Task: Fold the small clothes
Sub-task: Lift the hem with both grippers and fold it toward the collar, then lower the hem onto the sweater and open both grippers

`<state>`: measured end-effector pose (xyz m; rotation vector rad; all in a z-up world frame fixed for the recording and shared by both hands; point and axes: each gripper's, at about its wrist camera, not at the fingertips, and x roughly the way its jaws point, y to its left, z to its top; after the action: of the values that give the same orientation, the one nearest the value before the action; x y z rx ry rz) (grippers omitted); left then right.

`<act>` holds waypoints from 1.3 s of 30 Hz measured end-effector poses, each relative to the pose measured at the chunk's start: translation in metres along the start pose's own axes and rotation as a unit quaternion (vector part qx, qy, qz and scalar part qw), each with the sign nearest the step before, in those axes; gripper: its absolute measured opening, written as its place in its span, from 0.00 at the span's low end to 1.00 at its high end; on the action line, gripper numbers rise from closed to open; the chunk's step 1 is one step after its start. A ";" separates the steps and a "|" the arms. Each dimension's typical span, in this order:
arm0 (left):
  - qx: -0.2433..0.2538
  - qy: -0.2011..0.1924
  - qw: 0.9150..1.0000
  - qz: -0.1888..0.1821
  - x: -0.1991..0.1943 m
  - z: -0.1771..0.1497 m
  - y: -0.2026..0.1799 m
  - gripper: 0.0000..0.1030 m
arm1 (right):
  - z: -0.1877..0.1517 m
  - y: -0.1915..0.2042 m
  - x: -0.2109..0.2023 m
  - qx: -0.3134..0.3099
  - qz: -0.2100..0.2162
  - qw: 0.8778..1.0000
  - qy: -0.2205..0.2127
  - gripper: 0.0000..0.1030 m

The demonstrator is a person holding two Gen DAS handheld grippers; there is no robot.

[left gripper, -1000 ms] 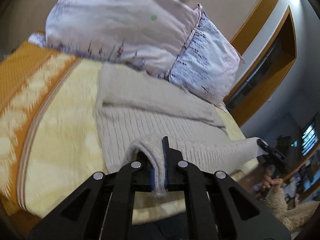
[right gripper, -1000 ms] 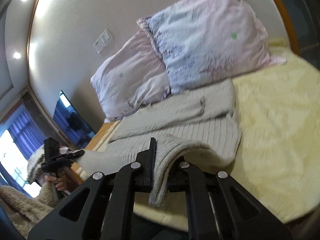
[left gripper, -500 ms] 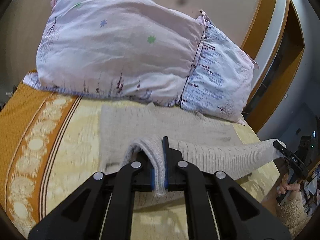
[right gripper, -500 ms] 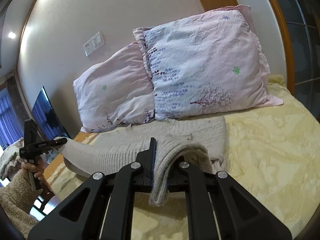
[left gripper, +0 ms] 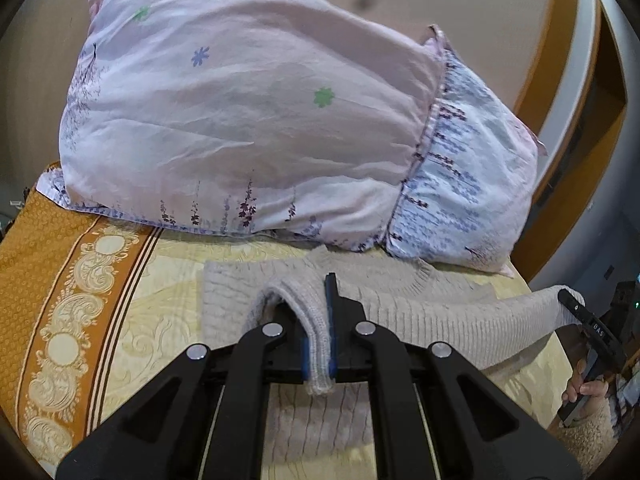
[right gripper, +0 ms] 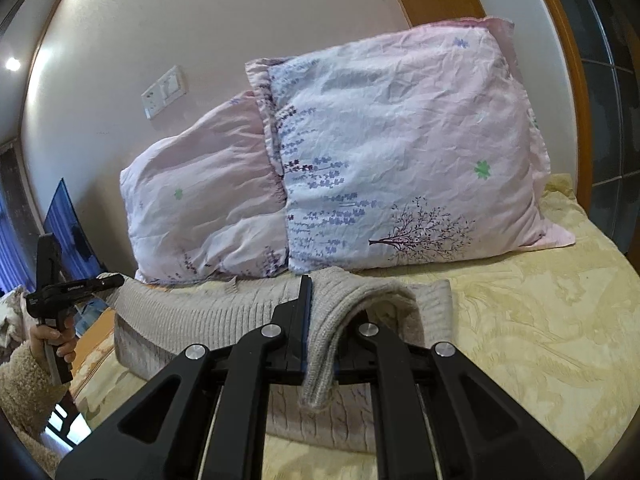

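Note:
A beige ribbed knit sweater (left gripper: pixel 420 320) lies on the yellow bedspread in front of the pillows; it also shows in the right wrist view (right gripper: pixel 192 320). My left gripper (left gripper: pixel 320 344) is shut on one corner of its hem, lifted off the bed. My right gripper (right gripper: pixel 312 344) is shut on the other hem corner. The held hem stretches between them, folded up over the sweater's body toward the collar. The right gripper shows far right in the left wrist view (left gripper: pixel 592 332), the left gripper far left in the right wrist view (right gripper: pixel 68 292).
Two pink floral pillows (left gripper: pixel 248 120) (right gripper: pixel 400 160) lean on the wall right behind the sweater. The bedspread has an orange patterned border (left gripper: pixel 60 300) on the left. A wooden frame (right gripper: pixel 568 60) stands at the right. A dark screen (right gripper: pixel 68 224) is at far left.
Both grippers have carried the held hem forward over the sweater toward the pillows and lower. The pillows are closer and less of the sweater's body shows.

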<state>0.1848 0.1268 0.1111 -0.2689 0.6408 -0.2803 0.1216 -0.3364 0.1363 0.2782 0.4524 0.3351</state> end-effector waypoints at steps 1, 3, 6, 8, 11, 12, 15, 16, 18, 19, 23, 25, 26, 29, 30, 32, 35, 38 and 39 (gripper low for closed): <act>-0.004 0.002 1.000 0.001 0.006 0.002 0.002 0.06 | 0.002 -0.003 0.007 0.006 -0.002 1.000 0.003 0.08; -0.009 0.008 1.000 0.004 0.019 0.007 0.005 0.06 | 0.003 -0.010 0.021 0.021 -0.004 1.000 0.009 0.08; -0.016 0.018 1.000 0.010 0.038 0.011 0.011 0.06 | 0.004 -0.022 0.043 0.043 -0.008 0.999 0.023 0.08; -0.027 0.031 0.999 0.012 0.054 0.012 0.017 0.06 | 0.002 -0.031 0.059 0.057 -0.012 0.997 0.040 0.08; -0.050 0.052 0.997 0.013 0.075 0.009 0.028 0.06 | -0.002 -0.043 0.080 0.078 -0.020 0.994 0.067 0.08; -0.049 0.063 0.997 0.008 0.081 0.007 0.031 0.06 | -0.004 -0.047 0.088 0.084 -0.024 0.993 0.077 0.08; -0.069 0.080 0.994 0.009 0.097 0.002 0.039 0.06 | -0.009 -0.058 0.103 0.101 -0.034 0.990 0.097 0.08; -0.075 0.084 0.994 0.009 0.101 0.000 0.041 0.06 | -0.010 -0.060 0.106 0.106 -0.036 0.989 0.101 0.08; -0.080 0.090 0.993 0.010 0.107 -0.001 0.042 0.06 | -0.013 -0.068 0.113 0.121 -0.038 0.986 0.109 0.08; -0.080 0.091 0.993 0.011 0.110 -0.002 0.043 0.06 | -0.015 -0.071 0.116 0.131 -0.039 0.984 0.114 0.08; -0.089 0.100 0.991 0.009 0.119 -0.001 0.044 0.06 | -0.020 -0.079 0.126 0.154 -0.043 0.979 0.127 0.08; -0.099 0.107 0.989 0.005 0.124 -0.001 0.046 0.06 | -0.021 -0.082 0.132 0.167 -0.048 0.975 0.136 0.09; -0.107 0.110 0.988 0.002 0.127 -0.001 0.048 0.07 | -0.021 -0.083 0.136 0.172 -0.048 0.974 0.142 0.09; -0.124 0.114 0.986 -0.002 0.131 -0.001 0.052 0.08 | -0.021 -0.085 0.142 0.184 -0.048 0.970 0.150 0.17; -0.126 0.116 0.985 -0.002 0.132 -0.001 0.053 0.09 | -0.020 -0.086 0.144 0.193 -0.043 0.969 0.152 0.28; -0.125 0.115 0.985 -0.001 0.133 0.001 0.052 0.14 | -0.017 -0.088 0.145 0.207 -0.033 0.967 0.146 0.53; -0.132 0.105 0.986 -0.008 0.133 0.005 0.052 0.31 | -0.008 -0.085 0.139 0.204 -0.042 0.971 0.117 0.72; -0.133 0.089 0.987 -0.002 0.128 0.012 0.052 0.49 | 0.000 -0.083 0.136 0.195 -0.043 0.974 0.107 0.72; -0.132 0.085 0.988 -0.001 0.125 0.013 0.052 0.51 | 0.001 -0.083 0.134 0.194 -0.042 0.974 0.107 0.72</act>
<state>0.2977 0.1353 0.0352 -0.5031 0.8478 -0.2205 0.2568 -0.3619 0.0584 0.6062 0.7415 0.1916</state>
